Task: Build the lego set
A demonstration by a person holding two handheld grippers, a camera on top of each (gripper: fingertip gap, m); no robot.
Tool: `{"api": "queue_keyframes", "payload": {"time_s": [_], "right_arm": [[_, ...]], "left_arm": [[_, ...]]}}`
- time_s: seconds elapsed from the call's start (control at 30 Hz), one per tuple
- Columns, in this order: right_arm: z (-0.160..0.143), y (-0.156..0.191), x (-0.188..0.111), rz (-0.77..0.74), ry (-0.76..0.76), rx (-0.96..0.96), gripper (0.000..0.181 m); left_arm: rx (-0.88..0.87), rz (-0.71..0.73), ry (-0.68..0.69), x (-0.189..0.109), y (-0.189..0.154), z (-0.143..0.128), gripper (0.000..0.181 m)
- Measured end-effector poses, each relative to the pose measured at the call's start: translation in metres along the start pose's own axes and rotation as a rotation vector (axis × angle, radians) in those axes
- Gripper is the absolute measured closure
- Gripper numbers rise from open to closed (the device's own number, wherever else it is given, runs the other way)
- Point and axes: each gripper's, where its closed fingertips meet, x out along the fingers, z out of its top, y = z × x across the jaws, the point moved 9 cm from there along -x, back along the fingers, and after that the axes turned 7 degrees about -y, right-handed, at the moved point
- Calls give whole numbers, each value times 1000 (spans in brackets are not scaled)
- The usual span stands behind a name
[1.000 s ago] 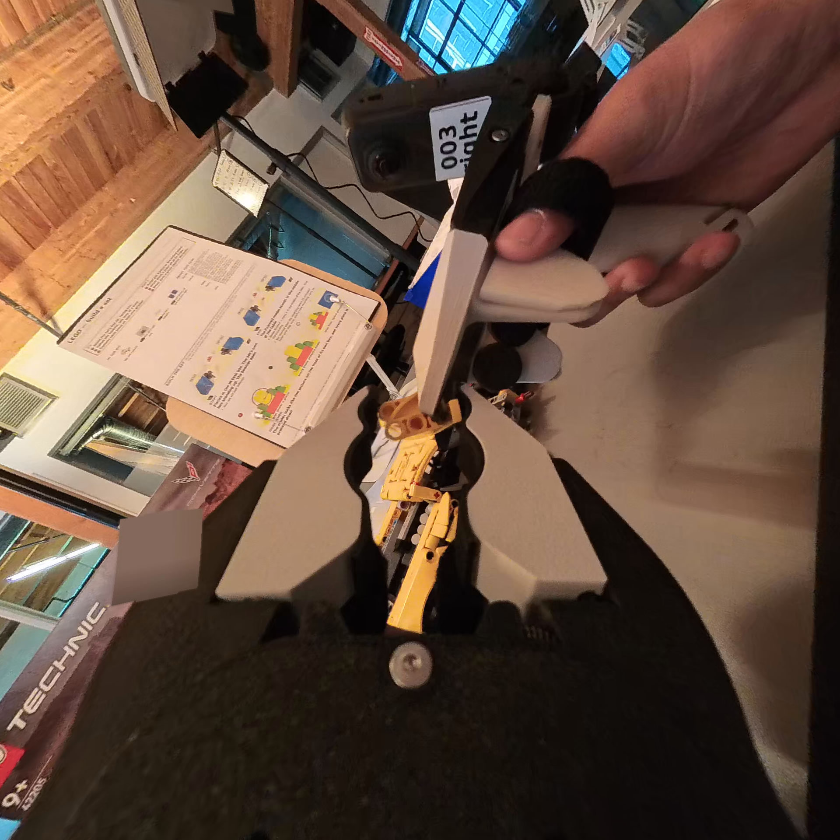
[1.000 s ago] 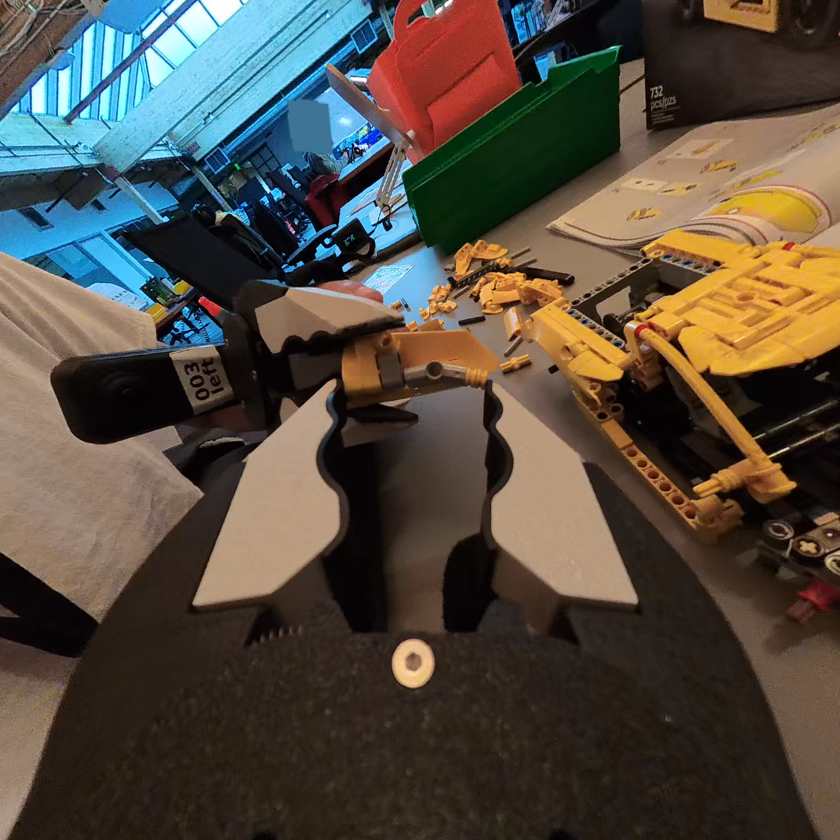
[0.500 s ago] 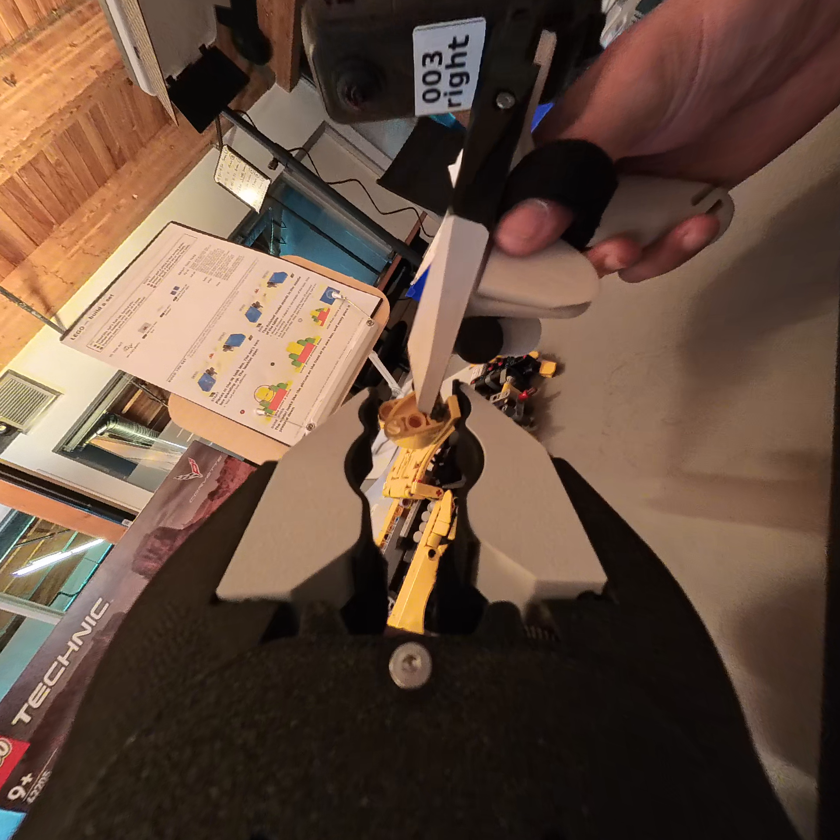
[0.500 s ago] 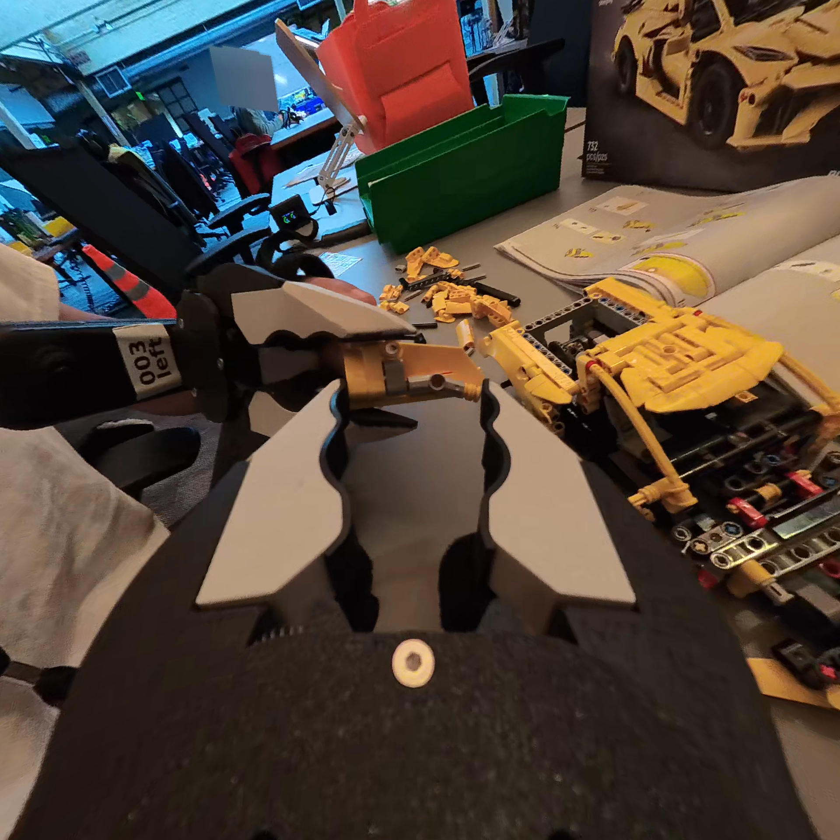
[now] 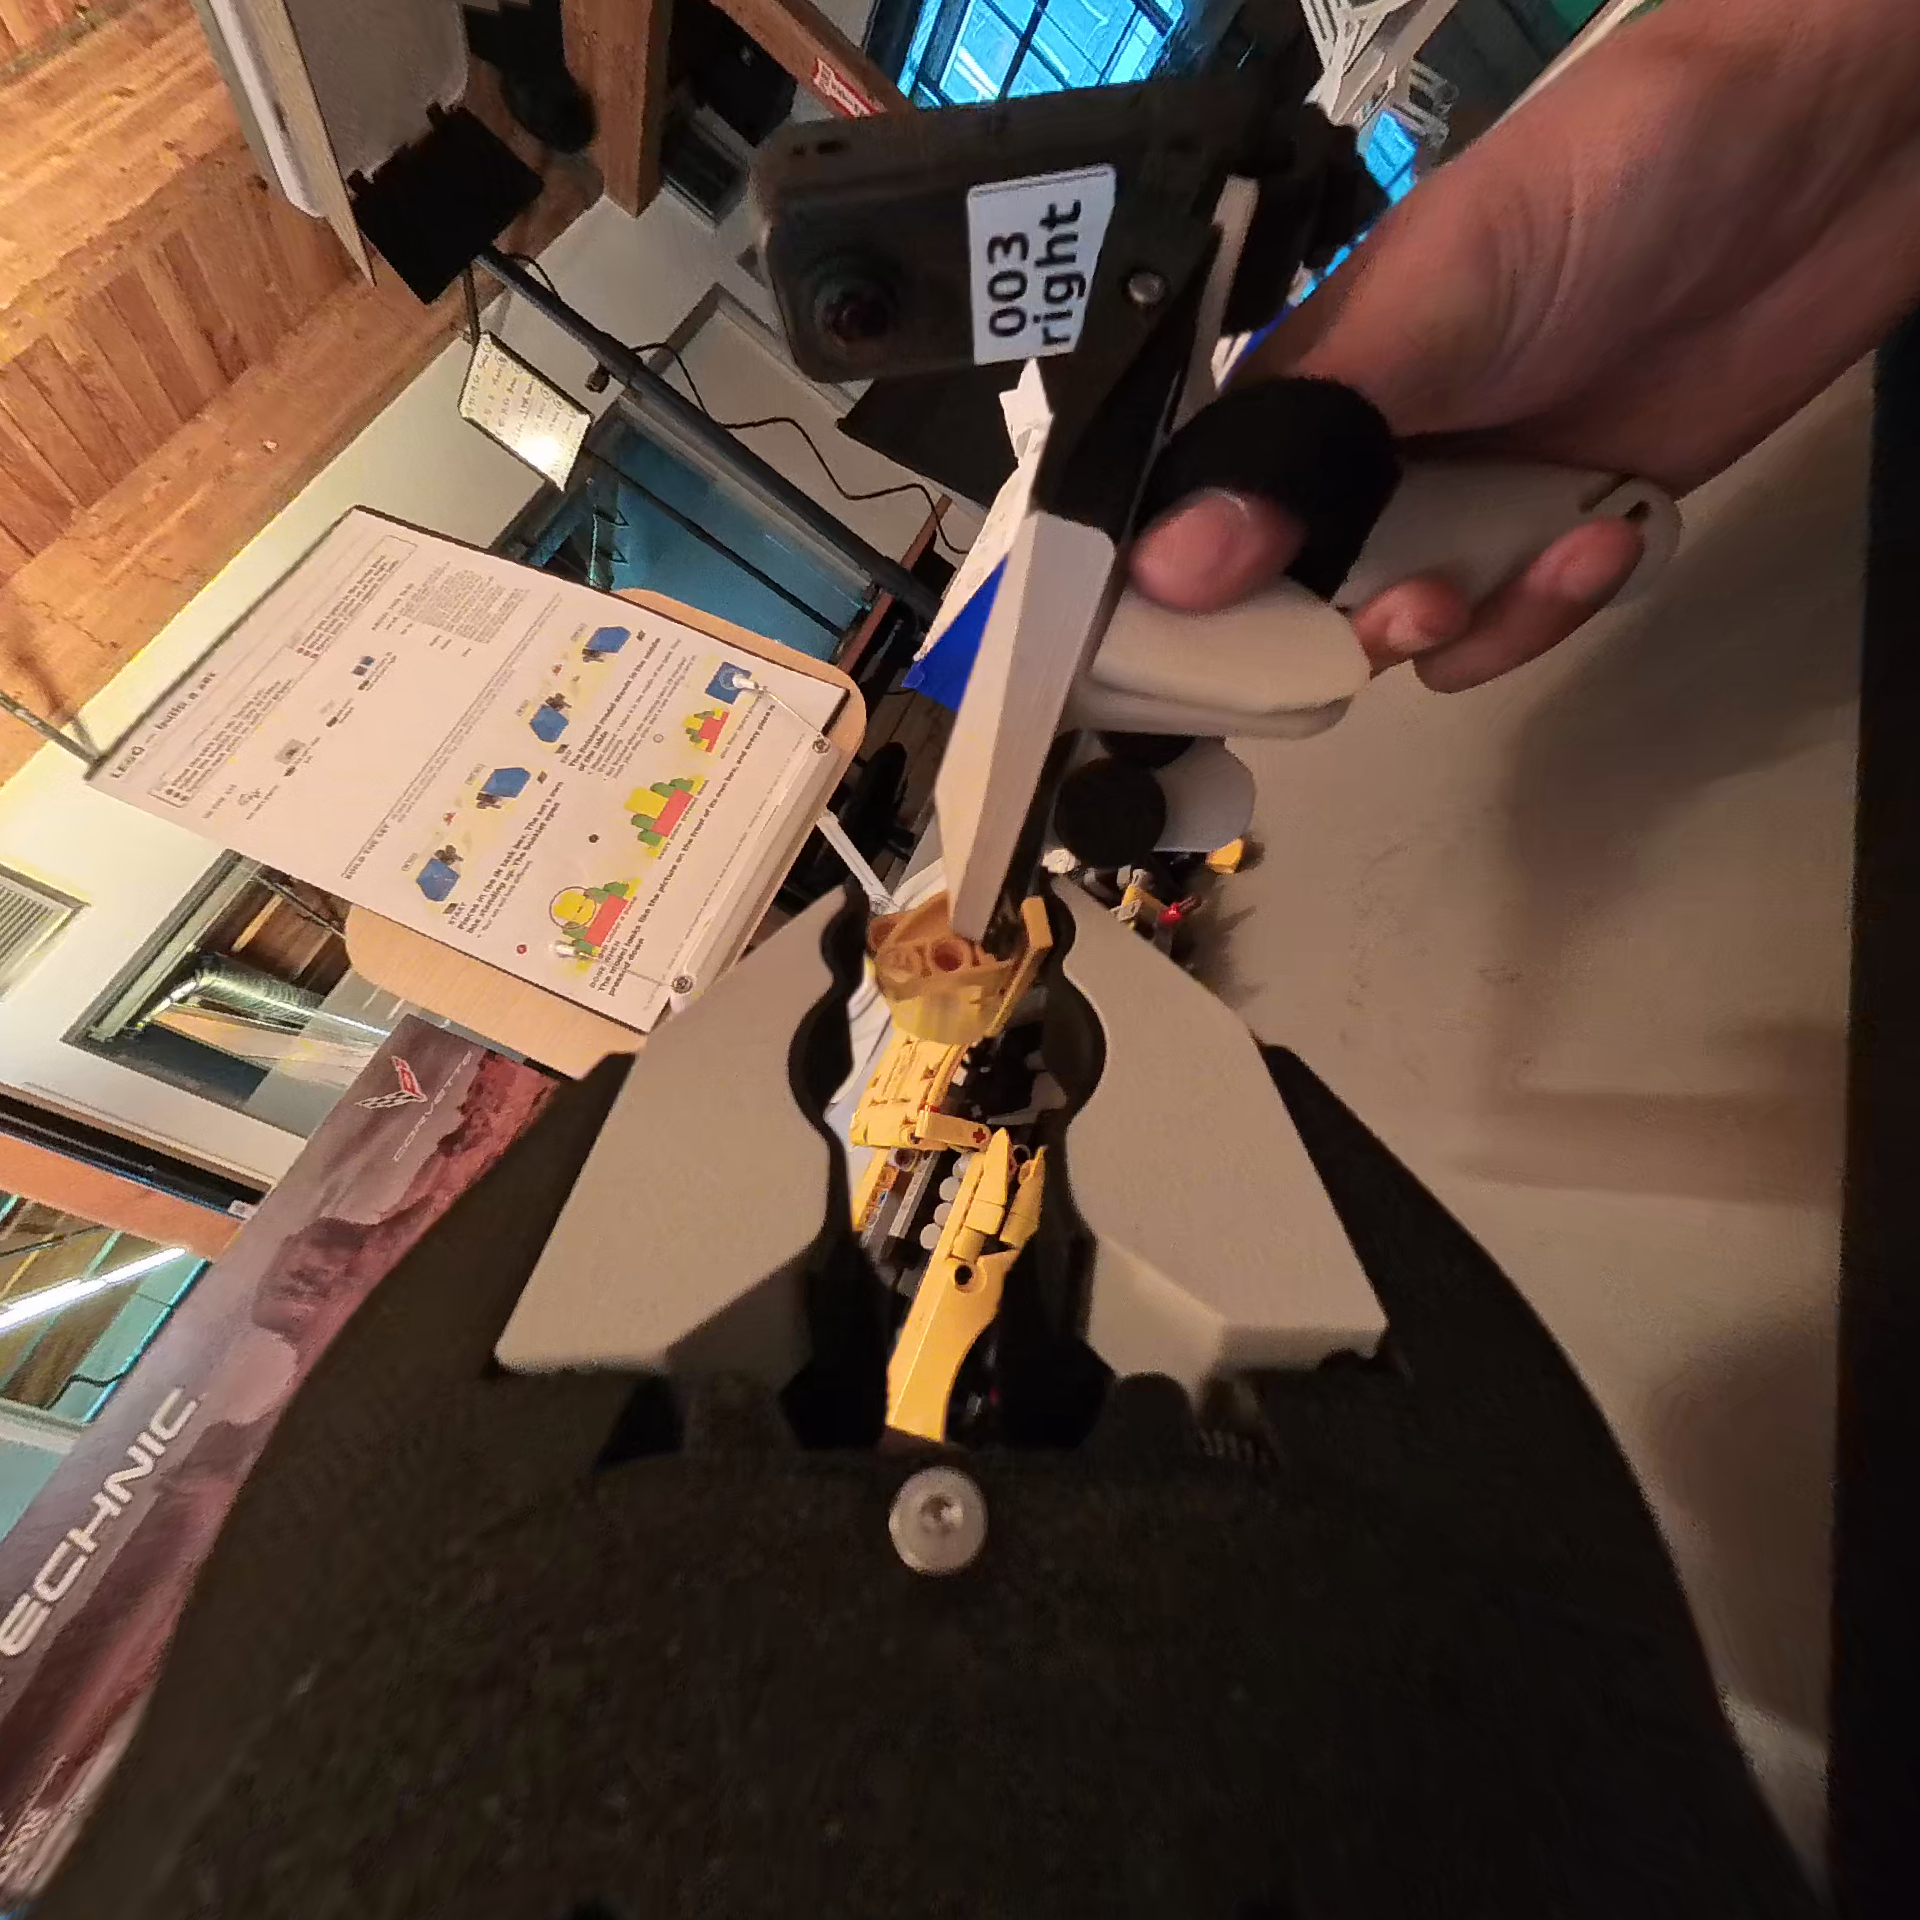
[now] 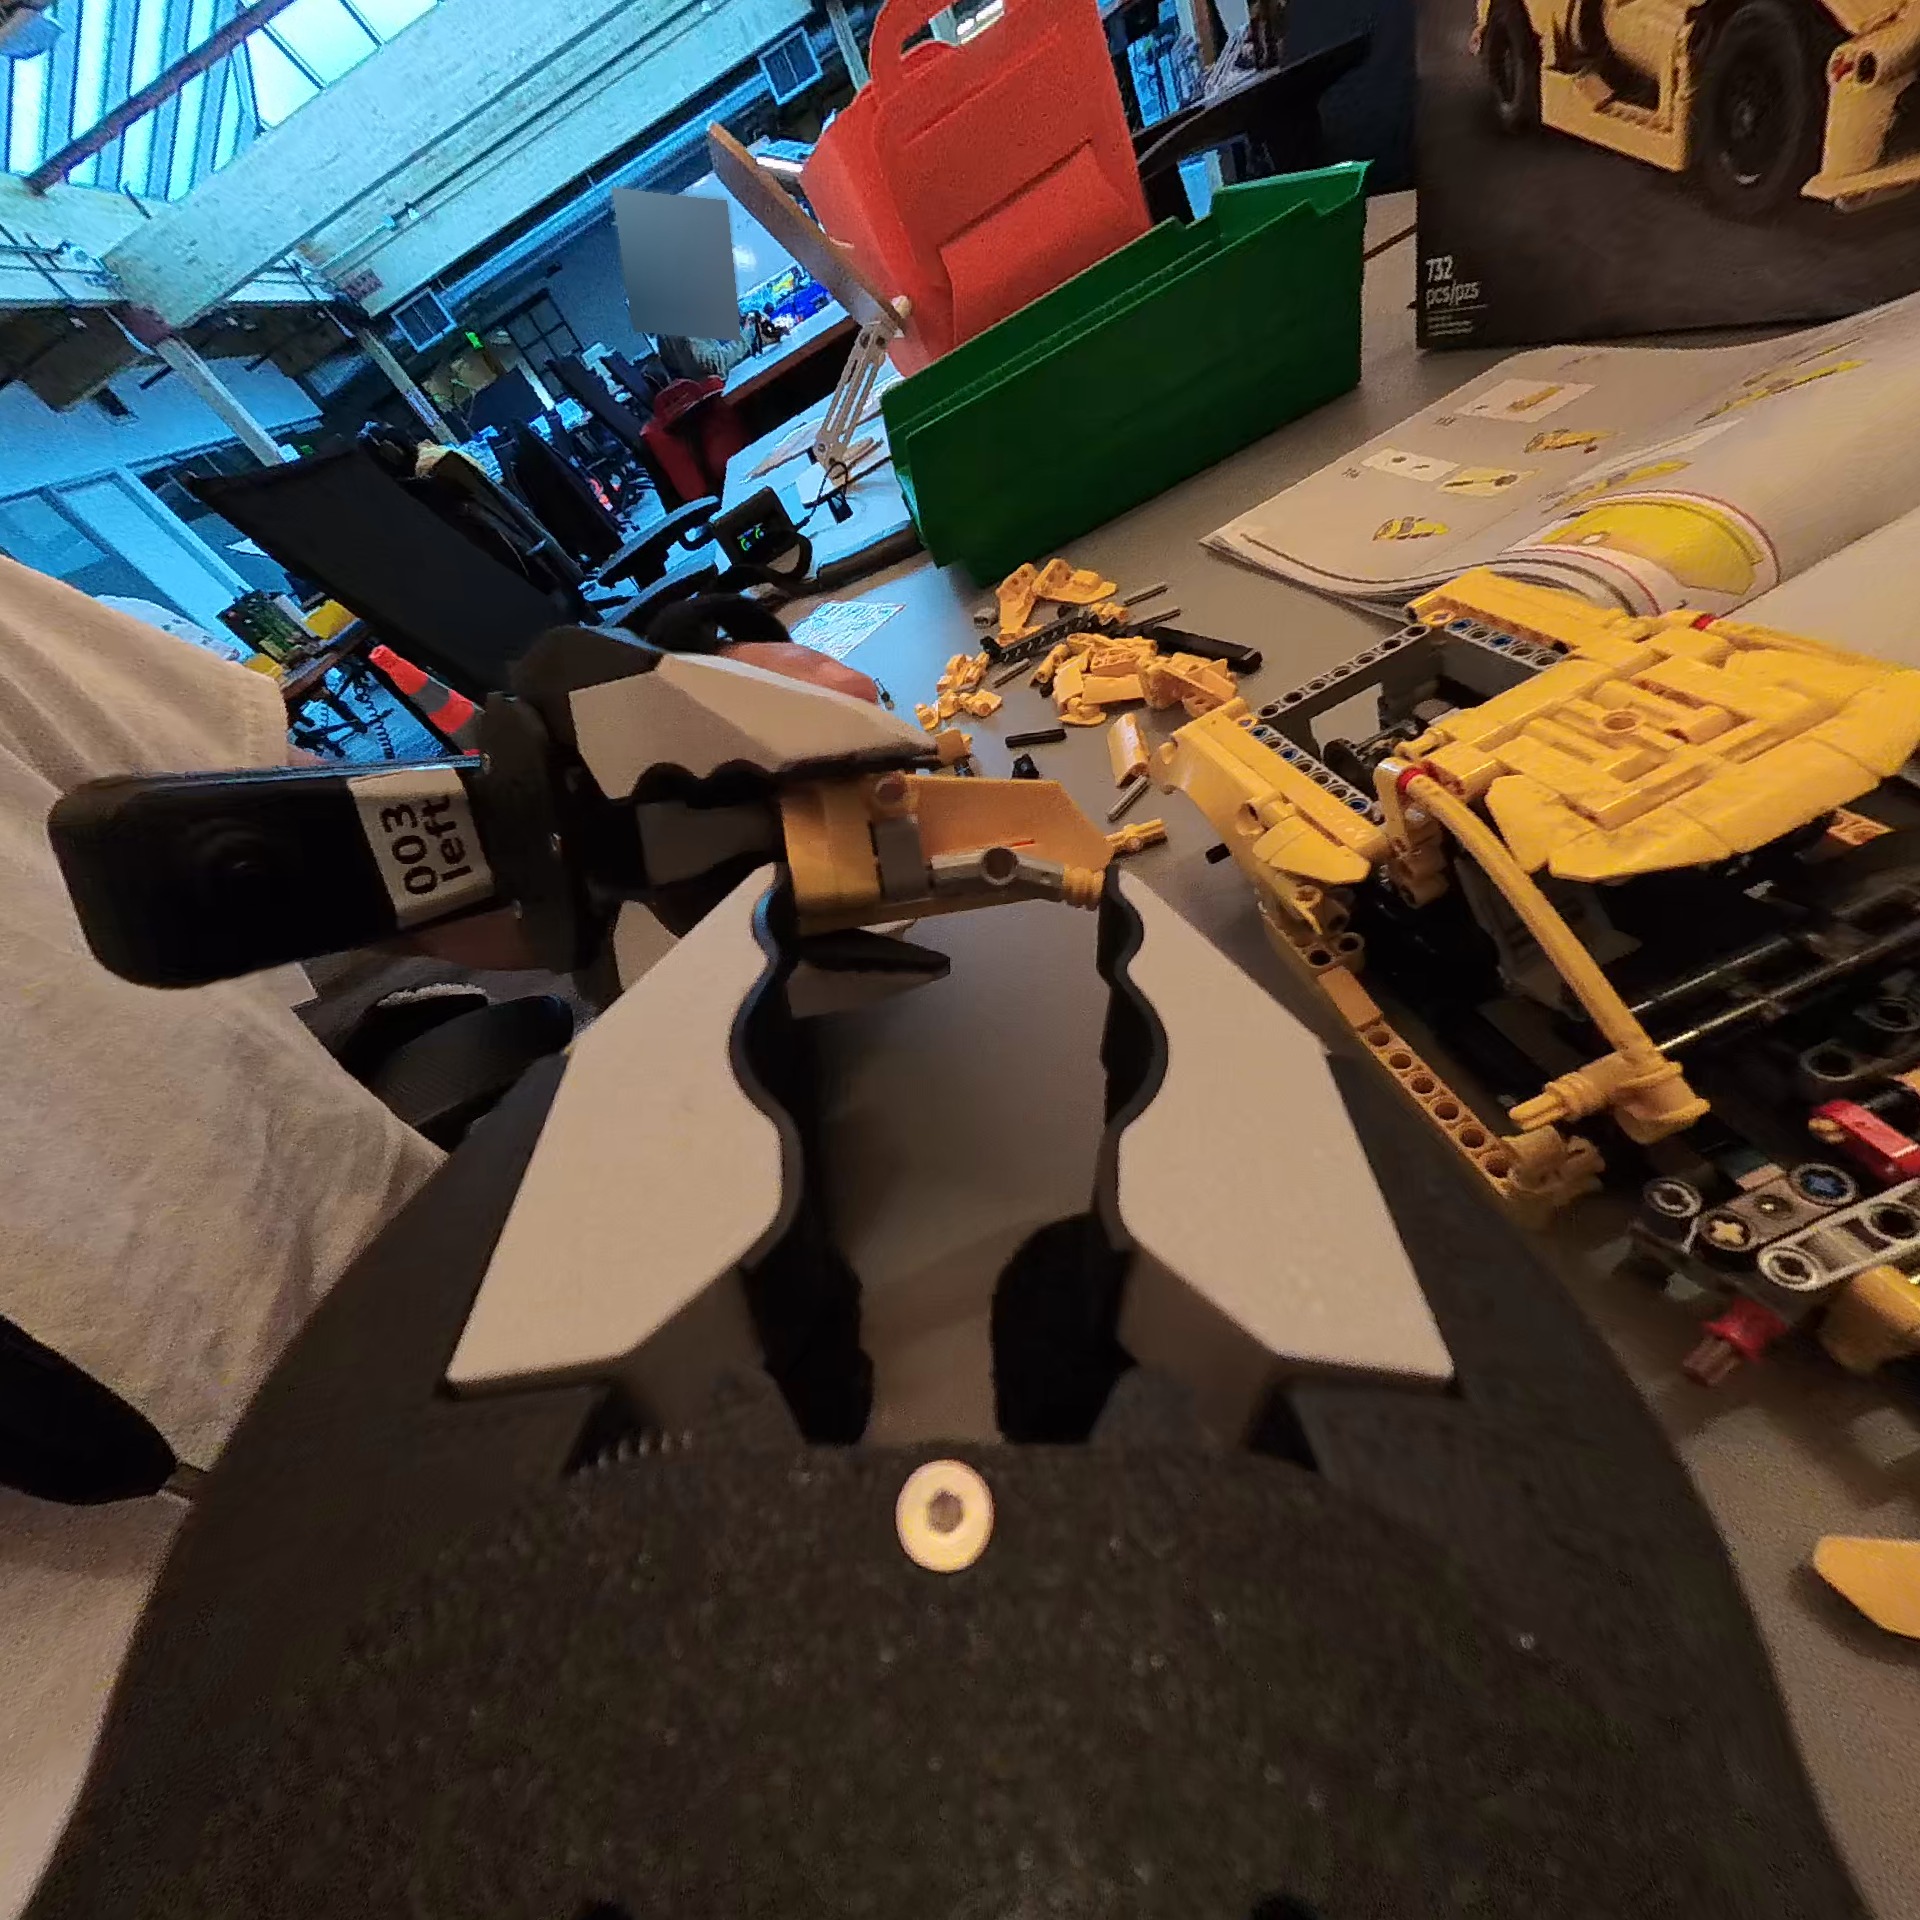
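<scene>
My left gripper [image 5: 951,935] is shut on a small yellow and grey lego sub-assembly [image 5: 940,982], held in the air above the table. In the right wrist view the left gripper [image 6: 914,852] comes in from the left, and the sub-assembly [image 6: 935,831] lies across my right gripper's [image 6: 940,894] open fingertips. One right finger [image 5: 1013,727] comes down onto the piece in the left wrist view. The half-built yellow car model [image 6: 1558,790] sits on the table at the right, and shows through the left jaws' gap [image 5: 956,1247].
A pile of loose yellow and black parts [image 6: 1091,665] lies behind the model. A green bin [image 6: 1122,416], a red bag [image 6: 977,187], an open instruction booklet [image 6: 1558,499] and the set's box [image 6: 1662,156] stand farther back. An instruction sheet on a stand [image 5: 468,748] is at the left. My two grippers' fingertips are within a few centimetres of each other.
The right gripper has tilted and shifted slightly while its tips stay at the sub-assembly. The left gripper keeps hold of the piece. Neither gripper's opening has changed.
</scene>
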Motion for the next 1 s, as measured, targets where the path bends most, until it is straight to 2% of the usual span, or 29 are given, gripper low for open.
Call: {"api": "queue_keyframes", "payload": {"time_s": [0.37,0.53,0.83,1.0], "right_arm": [[1,-1,0,-44,12,-16,126],[2,-3,3,-175,67,10,126],[10,11,8,-531,156,-137,126],[11,12,7,-540,145,-106,126]], "left_arm": [[7,2,26,4,-1,-5,149],[15,3,104,8,-3,-13,150],[-13,22,228,19,-4,-25,149],[-31,19,235,18,-4,-28,150]]}}
